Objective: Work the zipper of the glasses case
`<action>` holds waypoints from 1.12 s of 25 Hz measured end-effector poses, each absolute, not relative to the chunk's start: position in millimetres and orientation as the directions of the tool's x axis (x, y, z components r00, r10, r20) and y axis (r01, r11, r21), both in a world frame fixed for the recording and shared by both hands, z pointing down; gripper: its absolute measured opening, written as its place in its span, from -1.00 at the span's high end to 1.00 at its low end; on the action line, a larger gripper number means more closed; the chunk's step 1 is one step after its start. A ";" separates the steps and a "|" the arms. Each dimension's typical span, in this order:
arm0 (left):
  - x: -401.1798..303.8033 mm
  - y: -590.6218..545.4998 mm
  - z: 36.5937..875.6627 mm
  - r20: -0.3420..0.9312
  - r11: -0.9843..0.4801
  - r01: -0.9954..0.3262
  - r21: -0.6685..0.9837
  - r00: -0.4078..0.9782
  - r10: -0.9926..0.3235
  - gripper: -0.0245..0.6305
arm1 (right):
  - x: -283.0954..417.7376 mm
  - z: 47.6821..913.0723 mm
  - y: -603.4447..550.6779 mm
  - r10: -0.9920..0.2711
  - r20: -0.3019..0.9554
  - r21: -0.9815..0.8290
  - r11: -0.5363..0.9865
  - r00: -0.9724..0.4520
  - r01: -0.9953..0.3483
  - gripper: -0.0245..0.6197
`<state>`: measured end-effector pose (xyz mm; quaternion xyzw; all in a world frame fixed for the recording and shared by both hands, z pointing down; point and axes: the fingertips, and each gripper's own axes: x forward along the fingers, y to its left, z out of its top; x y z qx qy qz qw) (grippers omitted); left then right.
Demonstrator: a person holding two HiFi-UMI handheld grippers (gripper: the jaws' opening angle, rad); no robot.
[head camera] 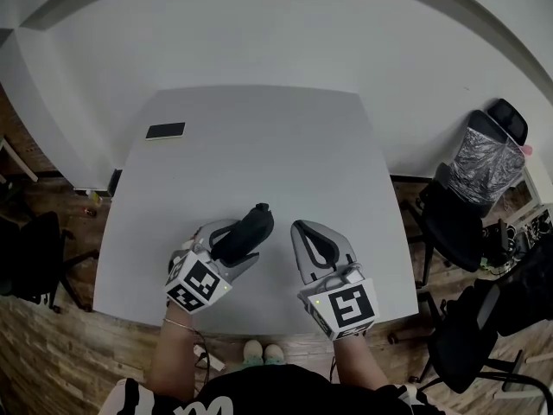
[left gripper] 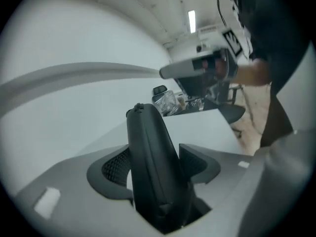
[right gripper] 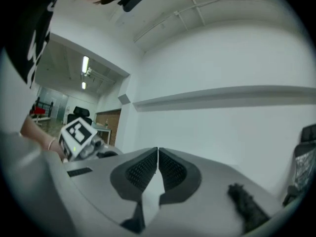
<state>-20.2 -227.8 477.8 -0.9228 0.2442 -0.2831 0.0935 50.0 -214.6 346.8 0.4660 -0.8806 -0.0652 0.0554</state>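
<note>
1. While the person stands at the near edge of the pale grey table (head camera: 259, 145), both hand-held tools are out over its front half, side by side and a little apart.
2. The left gripper (head camera: 235, 245) is closed on the glasses case (head camera: 249, 232). In the left gripper view its two ribbed pads (left gripper: 114, 168) sit against the case's sides, and the jaws are kept fairly wide by the body of the case.
3. The glasses case (left gripper: 153, 167) is black and long. Its near end is buried deep between the jaws, and its far end sticks out past the fingertips, up and away from the person.
4. A small tab (left gripper: 138, 106) shows at that far tip.
5. From where I look, I cannot tell whether the underside of the case touches the tabletop.
6. The right gripper (head camera: 300, 229) holds nothing. In the right gripper view its jaws meet at the tips (right gripper: 158, 153) with only a thin seam between the pads.
7. It points toward the case's far end and lies near it, but no part of it touches the case.
8. The marker cube of the left tool (head camera: 197, 285) and that of the right tool (head camera: 344, 305) sit near the table's front edge, over the person's wrists.
9. A dark flat phone (head camera: 165, 130) lies at the far left corner of the table, well apart from the work.
10. Black office chairs (head camera: 458, 214) stand on the wooden floor to the right of the table.
</note>
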 end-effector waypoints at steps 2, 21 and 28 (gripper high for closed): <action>-23.7 -216.3 450.8 0.481 -0.919 -0.305 -0.249 0.785 -0.390 0.00 | 48.4 342.9 -210.8 -0.821 0.039 0.342 0.546 -0.569 -0.765 0.90; -46.0 -161.4 360.9 0.606 -0.986 0.013 -0.165 0.790 -0.091 0.01 | 3.4 330.3 -182.9 -0.741 0.037 0.752 0.463 -0.671 -0.470 0.83; -56.5 -153.9 352.7 0.597 -0.987 0.033 -0.156 0.800 -0.068 0.04 | -7.7 327.9 -178.2 -0.734 0.029 0.793 0.430 -0.678 -0.432 0.83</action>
